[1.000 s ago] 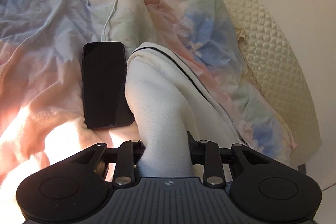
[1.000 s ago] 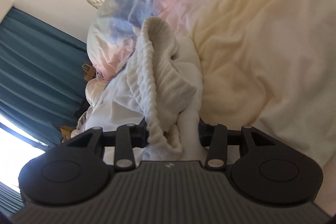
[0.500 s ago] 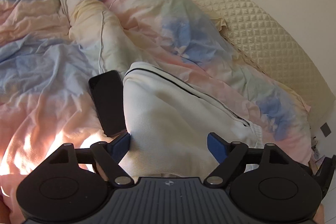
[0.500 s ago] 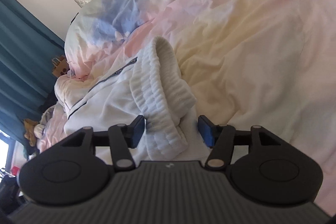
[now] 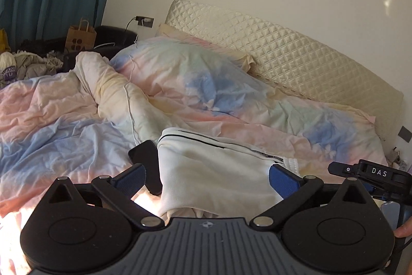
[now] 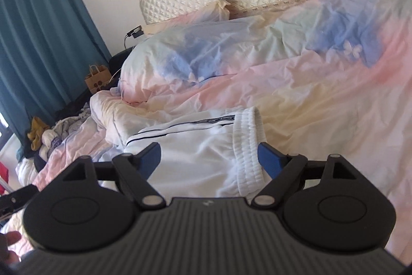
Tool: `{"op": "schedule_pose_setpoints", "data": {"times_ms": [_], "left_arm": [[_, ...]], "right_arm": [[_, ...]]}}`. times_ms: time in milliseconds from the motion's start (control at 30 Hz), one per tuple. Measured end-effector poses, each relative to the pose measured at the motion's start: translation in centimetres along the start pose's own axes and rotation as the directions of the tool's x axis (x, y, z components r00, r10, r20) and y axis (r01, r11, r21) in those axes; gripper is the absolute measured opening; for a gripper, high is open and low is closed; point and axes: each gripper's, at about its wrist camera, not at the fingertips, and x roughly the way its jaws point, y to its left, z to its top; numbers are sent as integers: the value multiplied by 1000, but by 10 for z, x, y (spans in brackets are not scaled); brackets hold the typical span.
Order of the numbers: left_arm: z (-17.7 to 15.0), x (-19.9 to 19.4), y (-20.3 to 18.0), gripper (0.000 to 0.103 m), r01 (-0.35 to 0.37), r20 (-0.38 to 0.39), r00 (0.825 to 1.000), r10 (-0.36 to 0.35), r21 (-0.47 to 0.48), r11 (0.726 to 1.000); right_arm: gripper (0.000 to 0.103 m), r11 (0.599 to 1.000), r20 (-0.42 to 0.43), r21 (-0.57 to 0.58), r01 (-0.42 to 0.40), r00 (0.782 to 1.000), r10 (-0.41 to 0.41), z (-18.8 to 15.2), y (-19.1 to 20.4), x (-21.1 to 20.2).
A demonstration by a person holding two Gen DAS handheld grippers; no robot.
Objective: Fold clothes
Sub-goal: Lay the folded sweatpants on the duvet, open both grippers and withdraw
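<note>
White trousers [image 5: 213, 172] with a thin dark side stripe lie folded on the bed. In the right wrist view the same white trousers [image 6: 195, 153] show their ribbed waistband [image 6: 248, 146] at the right end. My left gripper [image 5: 207, 175] hovers above the trousers, its jaws opening wide, blue pads clear of the cloth. My right gripper [image 6: 208, 157] hangs above the waistband end, jaws opening too, and its pads press on nothing.
A black phone [image 5: 146, 161] lies on the pastel duvet [image 5: 64, 125] just left of the trousers, its white cable [image 5: 130, 105] running toward the pillows [image 5: 195, 79]. Quilted headboard [image 5: 296, 63] and wall behind. Teal curtain [image 6: 38, 43], paper bag [image 5: 81, 39] and heaped clothes [image 6: 49, 135] stand left.
Both grippers let go of the white trousers, opened wide and rose away from the bed. The views tilted up, so the headboard, wall and curtain now show.
</note>
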Motion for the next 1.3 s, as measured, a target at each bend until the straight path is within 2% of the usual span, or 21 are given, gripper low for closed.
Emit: {"op": "schedule_pose_setpoints", "data": {"times_ms": [100, 200, 267, 367, 567, 700, 833, 1033, 1300], "left_arm": [[-6, -28, -7, 103, -13, 22, 1000, 12, 38, 999], [-16, -50, -11, 103, -65, 70, 996, 62, 51, 997], [-21, -60, -10, 103, -62, 85, 995, 57, 57, 996], [-26, -71, -4, 103, -47, 79, 996, 43, 47, 998], [-37, -84, 10, 103, -74, 92, 993, 70, 40, 996], [-39, -91, 4, 103, -125, 124, 986, 114, 77, 989], [-39, -93, 1, 103, -109, 113, 989, 100, 83, 991], [-39, -92, 0, 103, -126, 108, 987, 116, 87, 988], [-39, -88, 4, 103, -118, 93, 990, 110, 91, 989]], "right_arm": [[84, 998, 9, -58, -6, 1000, 7, -5, 21, -20], [84, 997, 37, -74, -3, 999, 6, -16, 37, -38], [84, 996, 60, -85, 10, 998, -5, -26, 47, -48], [84, 990, 78, -136, 22, 997, -12, -41, 62, -57], [84, 976, 129, -219, 17, 992, 12, -68, 89, -78], [84, 965, 177, -264, 12, 984, 36, -77, 103, -89], [84, 963, 165, -265, 46, 986, -2, -81, 109, -89], [84, 970, 121, -228, 86, 991, -59, -85, 104, -83], [84, 969, 111, -224, 104, 991, -81, -89, 102, -81]]}}
